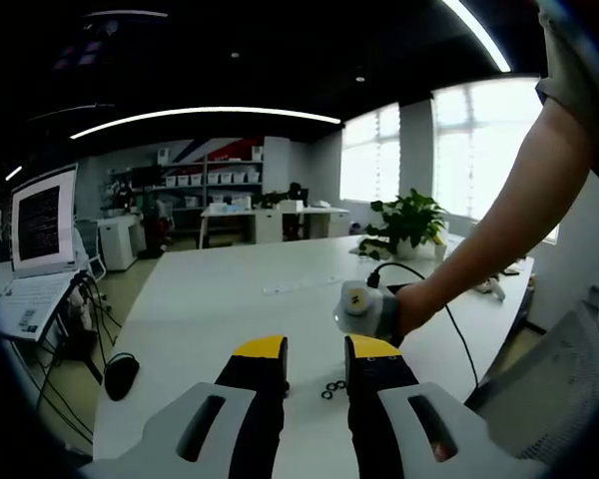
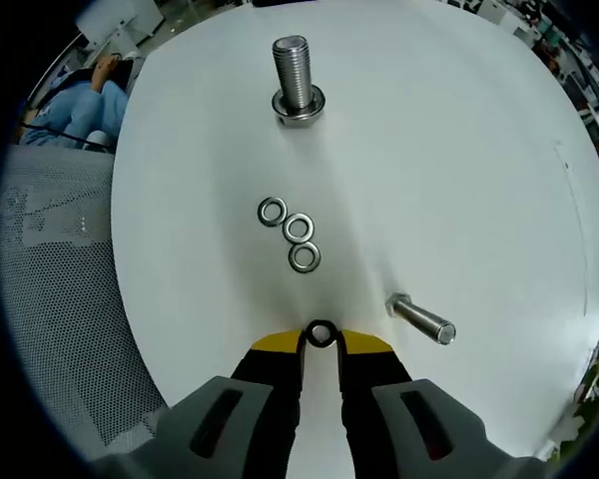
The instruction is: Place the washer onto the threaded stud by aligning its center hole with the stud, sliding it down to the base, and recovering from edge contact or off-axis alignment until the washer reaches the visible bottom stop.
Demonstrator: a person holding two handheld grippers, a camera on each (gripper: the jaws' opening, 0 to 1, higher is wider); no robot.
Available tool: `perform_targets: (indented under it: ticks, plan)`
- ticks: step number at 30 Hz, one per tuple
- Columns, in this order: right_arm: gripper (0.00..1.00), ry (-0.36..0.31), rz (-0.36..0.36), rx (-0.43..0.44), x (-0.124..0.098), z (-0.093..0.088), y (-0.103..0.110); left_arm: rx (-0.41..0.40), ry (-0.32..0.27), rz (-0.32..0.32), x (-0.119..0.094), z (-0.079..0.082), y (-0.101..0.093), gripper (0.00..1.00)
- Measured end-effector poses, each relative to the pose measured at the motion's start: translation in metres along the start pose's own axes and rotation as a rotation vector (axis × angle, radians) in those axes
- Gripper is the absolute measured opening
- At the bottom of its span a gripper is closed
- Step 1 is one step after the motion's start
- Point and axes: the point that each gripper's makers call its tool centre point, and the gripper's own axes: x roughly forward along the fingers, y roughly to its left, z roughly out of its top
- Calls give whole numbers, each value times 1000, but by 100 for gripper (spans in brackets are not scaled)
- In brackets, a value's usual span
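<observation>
Pinching the washer (image 2: 320,334) between right claw (image 2: 320,342) tips.

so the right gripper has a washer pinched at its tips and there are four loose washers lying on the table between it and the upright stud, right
Not quite: three loose washers lie there, not four, as the right gripper view shows. The rest holds: the right gripper pinches a washer at its tips, and the cluster lies on the table between it and the upright stud.
</observation>
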Motion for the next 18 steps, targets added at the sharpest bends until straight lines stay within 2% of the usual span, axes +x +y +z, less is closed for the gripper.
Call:
perform_targets:
  ticks: [5, 11, 18]
  plan:
    - [14, -2, -11, 11, 0, 0, 1, 3, 3, 0, 0, -1, 0, 20]
    - [13, -44, -17, 15, -1, -1, 0, 3, 4, 4, -1, -1, 1, 20]
    - [12, -67, -6, 61, -3, -5, 5, 8, 11, 5, 0, -2, 1, 20]
